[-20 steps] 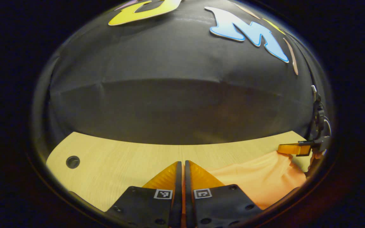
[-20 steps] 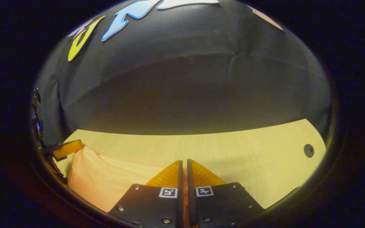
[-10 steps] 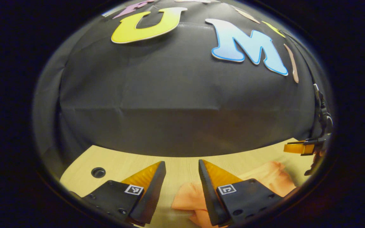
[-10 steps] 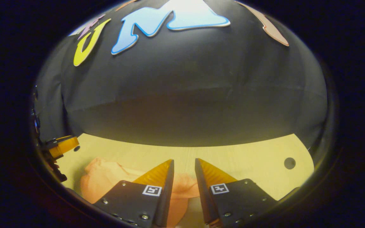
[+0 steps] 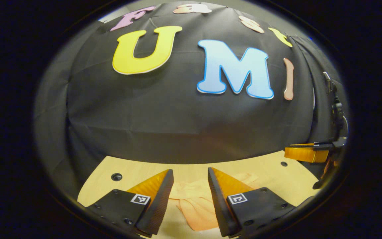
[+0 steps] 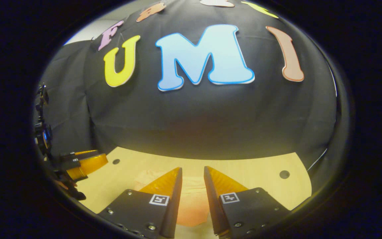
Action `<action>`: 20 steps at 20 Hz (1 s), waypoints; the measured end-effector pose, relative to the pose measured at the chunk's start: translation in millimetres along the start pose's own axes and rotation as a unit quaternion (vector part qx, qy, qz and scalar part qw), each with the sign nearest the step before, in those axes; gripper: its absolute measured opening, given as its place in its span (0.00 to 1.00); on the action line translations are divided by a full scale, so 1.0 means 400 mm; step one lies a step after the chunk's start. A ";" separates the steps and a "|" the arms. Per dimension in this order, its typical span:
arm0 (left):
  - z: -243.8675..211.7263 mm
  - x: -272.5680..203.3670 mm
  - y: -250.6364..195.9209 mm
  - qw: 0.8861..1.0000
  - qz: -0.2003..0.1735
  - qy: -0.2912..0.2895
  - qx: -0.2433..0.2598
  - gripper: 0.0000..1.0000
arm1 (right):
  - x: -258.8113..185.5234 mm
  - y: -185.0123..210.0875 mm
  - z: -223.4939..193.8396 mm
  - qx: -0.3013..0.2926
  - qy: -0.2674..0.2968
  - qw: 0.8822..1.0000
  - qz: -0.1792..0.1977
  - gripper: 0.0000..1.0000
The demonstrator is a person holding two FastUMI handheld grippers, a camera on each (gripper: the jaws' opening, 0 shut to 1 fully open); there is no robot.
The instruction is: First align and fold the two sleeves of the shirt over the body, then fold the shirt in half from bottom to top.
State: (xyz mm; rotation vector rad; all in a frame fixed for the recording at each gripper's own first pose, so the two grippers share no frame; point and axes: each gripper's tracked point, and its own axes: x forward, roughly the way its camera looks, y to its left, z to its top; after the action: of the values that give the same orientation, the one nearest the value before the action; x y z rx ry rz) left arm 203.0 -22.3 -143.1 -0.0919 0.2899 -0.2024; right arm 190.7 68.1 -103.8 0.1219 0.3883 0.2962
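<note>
This is a recording booth set up for handling trials rather than a lived-in room. A black cloth wall (image 5: pixel 177 126) hangs as a backdrop right behind a pale wooden table (image 5: pixel 270 172), closing off the space. The tabletop has small round holes (image 6: pixel 284 174) drilled near its corners, like a work bench. Both hand-held grippers carry square printed marker tags (image 6: pixel 159 199) on their bodies, a sign of test rig equipment
</note>
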 end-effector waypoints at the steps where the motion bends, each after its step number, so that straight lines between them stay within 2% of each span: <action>1: 0.017 -0.050 -0.019 1.000 -0.001 -0.001 0.001 0.69 | -0.044 0.018 0.013 0.005 -0.004 1.000 0.004 0.42; 2: 0.033 -0.095 -0.034 1.000 -0.003 -0.001 0.002 0.70 | -0.089 0.036 0.028 0.011 -0.009 1.000 0.007 0.42; 3: 0.047 -0.138 -0.054 1.000 -0.003 -0.003 0.002 0.66 | -0.133 0.050 0.040 0.016 -0.014 1.000 0.011 0.42; 4: 0.055 -0.174 -0.068 1.000 -0.006 -0.004 0.000 0.70 | -0.176 0.063 0.050 0.019 -0.018 1.000 0.013 0.41; 5: 0.064 -0.210 -0.082 1.000 -0.007 -0.005 -0.002 0.66 | -0.220 0.062 0.047 0.023 -0.022 0.999 0.013 0.41; 8: 0.084 -0.309 -0.104 1.000 -0.002 -0.012 0.000 0.66 | -0.311 0.087 0.065 0.030 -0.038 0.999 0.009 0.41; 9: 0.092 -0.336 -0.108 1.000 0.000 -0.017 -0.002 0.70 | -0.338 0.086 0.063 0.025 -0.043 0.999 0.005 0.41; 11: 0.104 -0.383 -0.106 1.000 0.006 -0.026 -0.001 0.70 | -0.388 0.084 0.057 0.011 -0.051 0.999 -0.003 0.42; 14: 0.115 -0.441 -0.100 0.999 0.015 -0.037 -0.001 0.68 | -0.443 0.087 0.040 0.002 -0.057 0.998 -0.011 0.42; 16: 0.115 -0.482 -0.106 0.999 0.016 -0.042 -0.005 0.72 | -0.469 0.086 0.032 -0.002 -0.060 0.998 -0.016 0.42; 17: 0.116 -0.494 -0.109 0.999 0.016 -0.044 -0.007 0.67 | -0.481 0.088 0.027 -0.002 -0.062 0.998 -0.017 0.42; 18: 0.118 -0.503 -0.108 0.999 0.016 -0.046 -0.006 0.72 | -0.490 0.090 0.028 -0.001 -0.064 0.998 -0.019 0.42; 19: 0.121 -0.509 -0.110 0.999 0.015 -0.047 -0.004 0.67 | -0.496 0.092 0.030 0.000 -0.067 0.998 -0.021 0.42; 20: 0.124 -0.516 -0.112 0.999 0.013 -0.050 -0.001 0.67 | -0.503 0.094 0.030 0.000 -0.069 0.997 -0.023 0.42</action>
State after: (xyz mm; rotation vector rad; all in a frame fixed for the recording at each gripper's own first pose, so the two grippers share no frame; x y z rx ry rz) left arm 15.6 -19.2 -34.0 -0.0993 0.1911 -0.1711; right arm 7.9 41.3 -15.1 0.1323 0.2548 0.2415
